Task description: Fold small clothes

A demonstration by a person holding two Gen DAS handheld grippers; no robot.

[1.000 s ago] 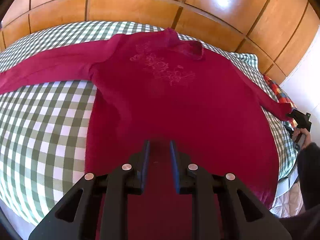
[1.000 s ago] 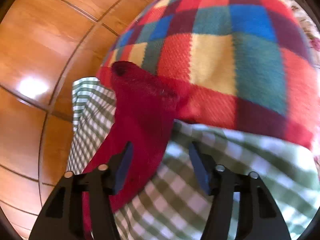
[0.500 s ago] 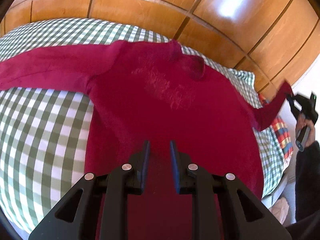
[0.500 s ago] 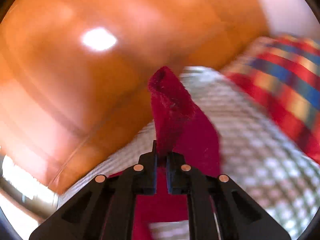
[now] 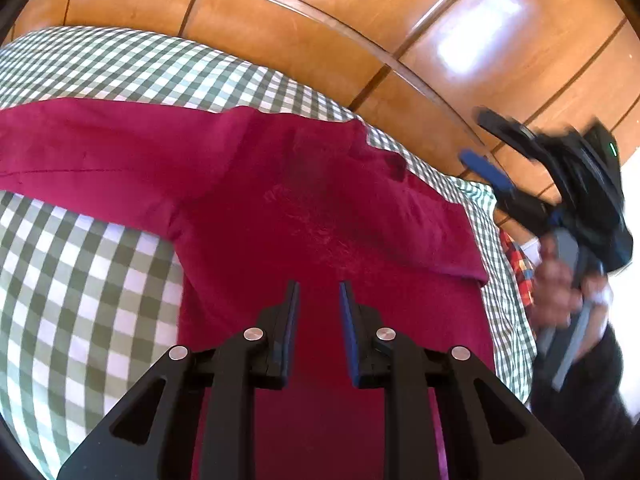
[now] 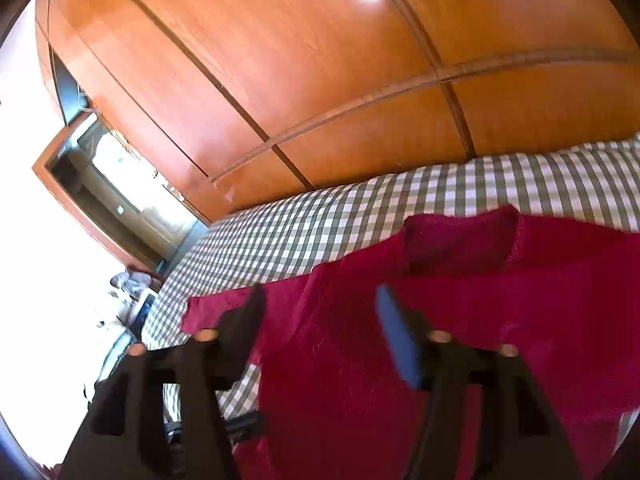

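A dark red sweater (image 5: 328, 216) lies face up on a green check bedspread (image 5: 80, 280). Its left sleeve (image 5: 100, 152) stretches out flat. Its right sleeve is folded in over the chest, with the fold edge (image 5: 476, 272) at the sweater's right side. My left gripper (image 5: 320, 292) hovers over the sweater's lower body, its jaws a narrow gap apart and nothing pinched. My right gripper (image 6: 320, 312) hangs above the chest with its jaws opening and nothing between them. In the left wrist view it shows blurred as the right gripper (image 5: 486, 146), held by a hand (image 5: 560, 292).
Glossy wooden wardrobe doors (image 5: 280, 32) stand right behind the bed. A colourful plaid blanket (image 5: 518, 264) peeks out at the bed's right end. An open doorway (image 6: 120, 204) and bright floor clutter lie beyond the bed's far end. A dark-sleeved arm (image 5: 592, 400) fills the right corner.
The right gripper shut on the right sleeve's cuff, lifted it and swung it across over the sweater, then let go. The sleeve now lies folded in. The left gripper drifted slightly over the sweater.
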